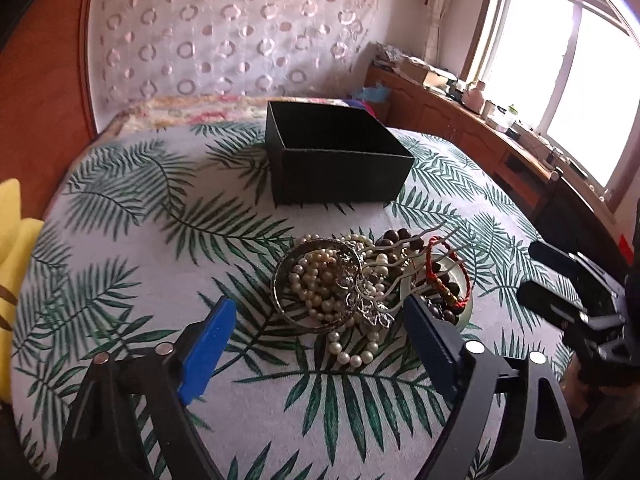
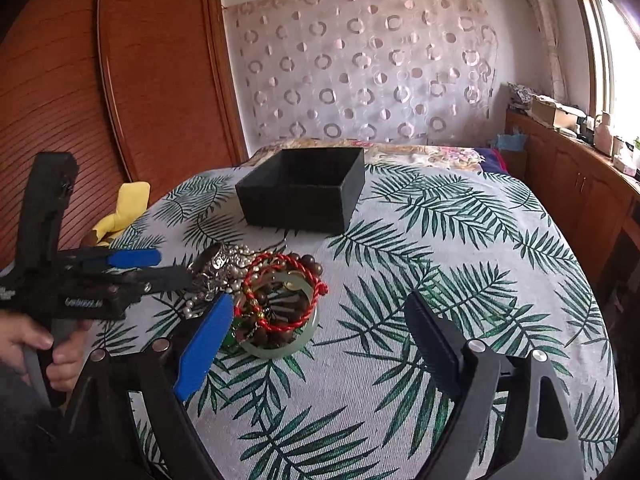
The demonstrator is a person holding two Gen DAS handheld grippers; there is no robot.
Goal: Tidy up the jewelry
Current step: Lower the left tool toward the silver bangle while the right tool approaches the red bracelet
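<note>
Left gripper (image 1: 320, 344) low over the palm-leaf printed bedspread (image 1: 120, 280), fingers spread wide, gripping nothing. Blue left finger (image 1: 208, 352) and dark right finger (image 1: 432, 348) flank the near edge of the jewelry pile.

Right gripper (image 2: 320, 344) also held with fingers wide apart, nothing between them; its blue finger (image 2: 204, 348) sits just beside the pale green jade bangle (image 2: 280, 350).

Pile lies on the bedspread, between the grippers and the box:
- white pearl bead necklace (image 1: 320, 280), coiled, partly inside a silver metal bangle (image 1: 280, 280)
- silver ornate hairpin with curved prongs (image 1: 368, 300) lying across the top
- dark brown wooden bead bracelet (image 1: 396, 238) at the back
- red braided cord bracelet (image 2: 280, 300) on top of the jade bangle, touching the brown beads

In the right wrist view the left gripper is seen from the side at left, tips at the pile, held by a hand (image 2: 40, 344).

Beyond the pile, apart from it: open-topped black square cardboard box (image 1: 336, 156), upright on the bedspread; inside too dark to tell contents.

Yellow cloth (image 2: 120, 212) at the bed's left edge. Farther back: circle-patterned sheer curtain (image 2: 360, 64), wooden wardrobe panels (image 2: 120, 80), wooden sideboard (image 1: 460, 128) under a bright window (image 1: 560, 60).
</note>
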